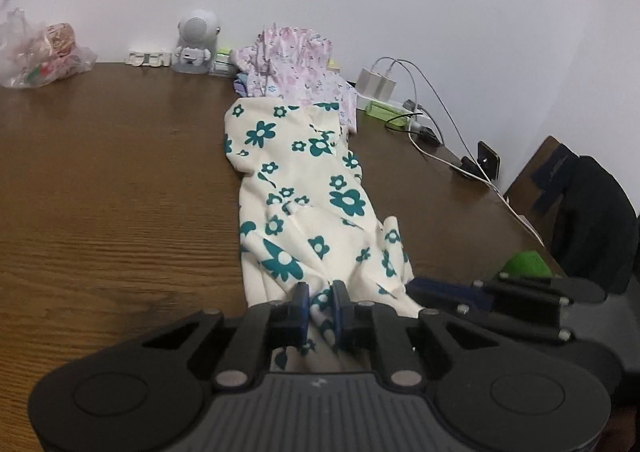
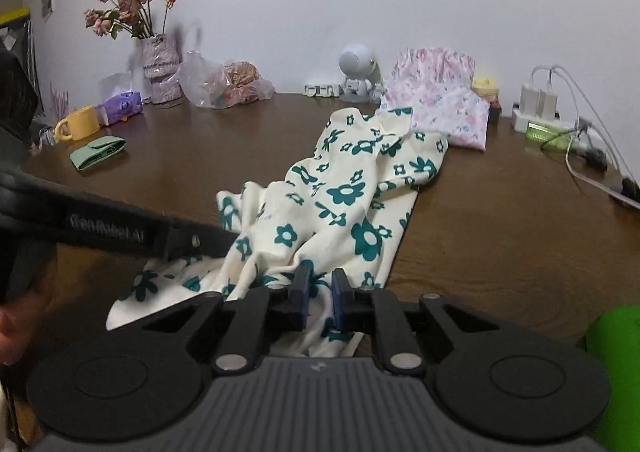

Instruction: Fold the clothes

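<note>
A cream garment with teal flowers [image 1: 296, 180] lies lengthwise on the brown wooden table [image 1: 120, 180], bunched at its near end. My left gripper [image 1: 320, 294] is shut on a fold of that near hem, with cloth pinched between the blue pads. In the right wrist view the same garment [image 2: 344, 192] is rumpled, and my right gripper [image 2: 320, 286] is shut on its near edge. The left gripper's black frame [image 2: 120, 228] reaches in from the left onto the cloth. The right gripper's frame [image 1: 520, 300] shows close beside the left one.
A pile of pink floral clothes [image 2: 440, 100] sits at the far end by the wall. Along the back stand a white robot figurine [image 1: 196, 40], a plastic bag [image 2: 224, 84], a vase of dried flowers [image 2: 156, 60], a yellow mug [image 2: 80, 124] and a power strip with cables [image 1: 396, 108]. A chair with dark cloth [image 1: 592, 212] stands to the right.
</note>
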{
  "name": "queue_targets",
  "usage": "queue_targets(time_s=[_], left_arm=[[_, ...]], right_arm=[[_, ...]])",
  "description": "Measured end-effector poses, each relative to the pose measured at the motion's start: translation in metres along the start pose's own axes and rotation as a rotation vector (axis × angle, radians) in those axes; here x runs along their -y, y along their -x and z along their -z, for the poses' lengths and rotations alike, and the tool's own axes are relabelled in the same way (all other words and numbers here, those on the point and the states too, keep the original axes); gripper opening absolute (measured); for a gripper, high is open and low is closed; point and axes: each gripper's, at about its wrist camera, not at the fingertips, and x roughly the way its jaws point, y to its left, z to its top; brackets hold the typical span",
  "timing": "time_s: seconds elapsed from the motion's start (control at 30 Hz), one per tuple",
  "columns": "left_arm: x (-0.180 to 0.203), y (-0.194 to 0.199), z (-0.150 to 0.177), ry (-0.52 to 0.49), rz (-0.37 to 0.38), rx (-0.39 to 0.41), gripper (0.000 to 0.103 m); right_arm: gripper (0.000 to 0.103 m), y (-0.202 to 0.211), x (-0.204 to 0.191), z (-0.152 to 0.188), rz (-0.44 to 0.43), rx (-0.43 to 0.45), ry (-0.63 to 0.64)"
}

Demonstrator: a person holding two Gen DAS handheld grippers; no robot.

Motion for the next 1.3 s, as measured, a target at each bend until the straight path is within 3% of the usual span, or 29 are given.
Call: queue_targets(time_s=[0.23,0.53,0.67,0.77,0.83,0.87,0.93,1.1,1.17,1.3], left_arm=[[0.002,0.005,0.007,-0.036,0.005,-0.029,0.011],[0.023,0.042,0.046,-0.141,0.015,-0.005,0.011],[0.026,0.053,0.055,-0.123,0.023,-0.003,0.011],[0.029,0.058,0.060,-0.113,0.018,0.002,0.011],[0.029,0.061,0.062,-0.103,0.013,0.017,0.014],[0.029,0.063,0.063,-0.099,0.008,0.027,0.022],[0.028,0.067,0.063,-0.108,-0.023,0.061,0.037],[0.033,0.088,0.068,-0.227,-0.047,0.227,0.041],[0.044,0.094,0.072,-0.355,-0.071,0.276,0.057],[0.050,0.098,0.073,-0.453,-0.043,0.269,0.064]], right_arm=[[0.013,0.000,-0.009,0.002,0.018,-0.033,0.051],[0.013,0.042,-0.025,0.028,-0.032,-0.049,0.091],[0.013,0.056,-0.030,0.036,-0.047,-0.049,0.123],[0.023,0.066,-0.028,0.039,-0.042,-0.030,0.128],[0.039,0.074,-0.025,0.040,-0.034,-0.012,0.128],[0.045,0.081,-0.024,0.040,-0.033,0.013,0.124],[0.065,0.097,-0.019,0.040,-0.049,0.081,0.118],[0.078,0.122,-0.026,0.050,-0.104,0.160,0.193],[0.081,0.126,-0.031,0.053,-0.113,0.169,0.218],[0.081,0.128,-0.036,0.057,-0.130,0.176,0.231]])
